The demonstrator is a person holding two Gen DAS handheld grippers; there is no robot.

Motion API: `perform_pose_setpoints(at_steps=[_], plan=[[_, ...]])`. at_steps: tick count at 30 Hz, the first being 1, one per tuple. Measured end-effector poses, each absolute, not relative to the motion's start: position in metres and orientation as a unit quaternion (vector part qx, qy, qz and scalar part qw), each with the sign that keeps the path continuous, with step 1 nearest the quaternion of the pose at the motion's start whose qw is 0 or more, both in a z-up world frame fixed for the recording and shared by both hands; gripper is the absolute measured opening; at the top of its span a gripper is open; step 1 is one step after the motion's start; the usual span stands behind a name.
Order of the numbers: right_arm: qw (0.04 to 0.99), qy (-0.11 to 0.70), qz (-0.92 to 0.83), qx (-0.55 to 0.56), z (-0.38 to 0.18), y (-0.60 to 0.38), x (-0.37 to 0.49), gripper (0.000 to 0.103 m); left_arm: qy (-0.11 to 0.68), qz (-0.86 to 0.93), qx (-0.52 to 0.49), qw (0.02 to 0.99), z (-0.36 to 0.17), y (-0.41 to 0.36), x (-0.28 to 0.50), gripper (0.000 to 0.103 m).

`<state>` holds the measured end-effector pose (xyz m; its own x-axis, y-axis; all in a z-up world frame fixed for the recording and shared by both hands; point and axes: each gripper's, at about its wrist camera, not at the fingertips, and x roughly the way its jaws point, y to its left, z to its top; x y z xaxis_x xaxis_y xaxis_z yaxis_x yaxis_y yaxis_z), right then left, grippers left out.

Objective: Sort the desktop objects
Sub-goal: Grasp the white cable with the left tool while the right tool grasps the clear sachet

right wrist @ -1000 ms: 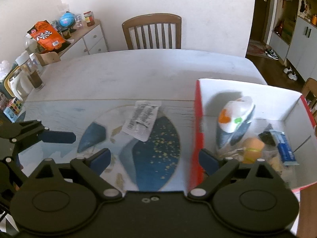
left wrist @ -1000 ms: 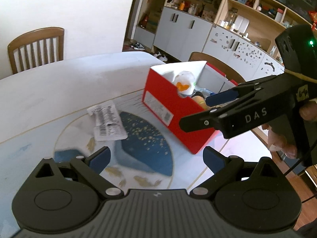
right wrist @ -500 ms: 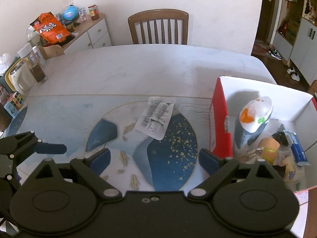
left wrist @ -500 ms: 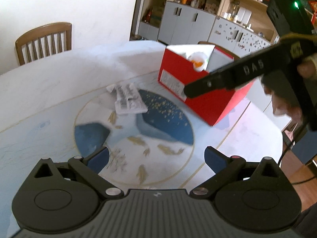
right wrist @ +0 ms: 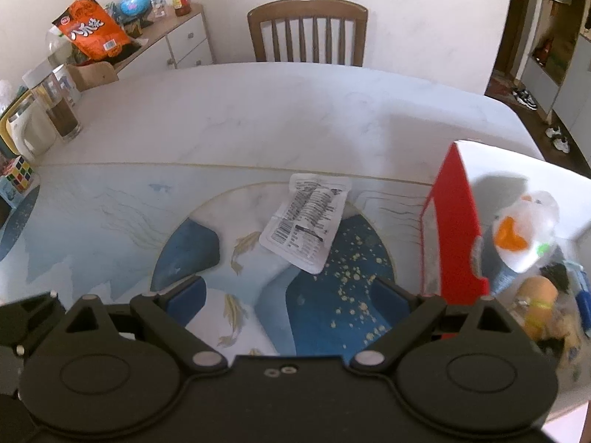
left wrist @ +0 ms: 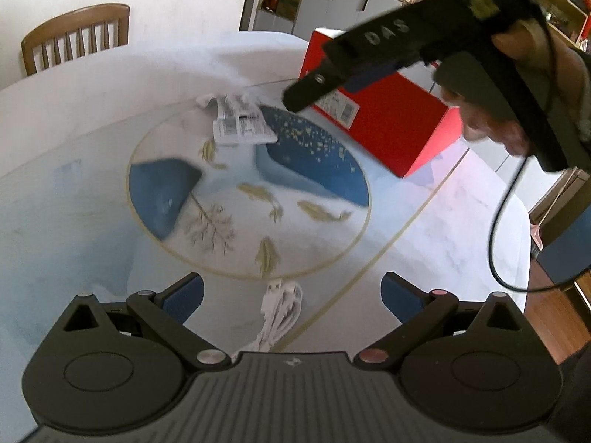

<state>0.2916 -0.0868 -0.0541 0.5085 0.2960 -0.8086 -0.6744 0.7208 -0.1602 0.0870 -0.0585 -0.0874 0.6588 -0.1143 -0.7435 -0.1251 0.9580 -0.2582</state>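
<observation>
The table (right wrist: 258,110) is wide, smooth and glossy, with a round blue painted pattern. On its right side stands the red cardboard box (right wrist: 456,236), open, already holding soft toys. A flat white packet (right wrist: 306,221) lies on the pattern, near the box. A coiled white cable (left wrist: 280,310) lies just before the left gripper (left wrist: 291,295). The left and the right gripper (right wrist: 288,299) both have fingers apart, holding nothing. I think the thin packet may slide on the slick surface when pinched, and the loose cable may uncoil.
</observation>
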Motion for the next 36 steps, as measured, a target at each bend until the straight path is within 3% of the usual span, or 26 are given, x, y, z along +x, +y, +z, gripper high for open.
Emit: perform_pose_setpoints(at_steps=[15, 20, 31, 36], plan=[[0.839, 0.418, 0.256, -0.235, -0.099, -0.053, 0.355, 0.096, 0.403, 0.018, -0.152, 0.902, -0.104, -0.053, 0.070, 0.101], [0.841, 0.421, 0.243, -0.237, -0.110, -0.046, 0.367, 0.095, 0.397, 0.017, -0.139, 0.907, -0.109, -0.053, 0.069, 0.092], [0.843, 0.429, 0.214, -0.245, -0.126, -0.034, 0.385, 0.093, 0.395, 0.013, -0.030, 0.918, -0.109, -0.078, 0.070, 0.035], [0.842, 0.430, 0.211, -0.249, -0.128, -0.030, 0.388, 0.084, 0.392, 0.006, -0.023, 0.920, -0.110, -0.076, 0.074, 0.022]])
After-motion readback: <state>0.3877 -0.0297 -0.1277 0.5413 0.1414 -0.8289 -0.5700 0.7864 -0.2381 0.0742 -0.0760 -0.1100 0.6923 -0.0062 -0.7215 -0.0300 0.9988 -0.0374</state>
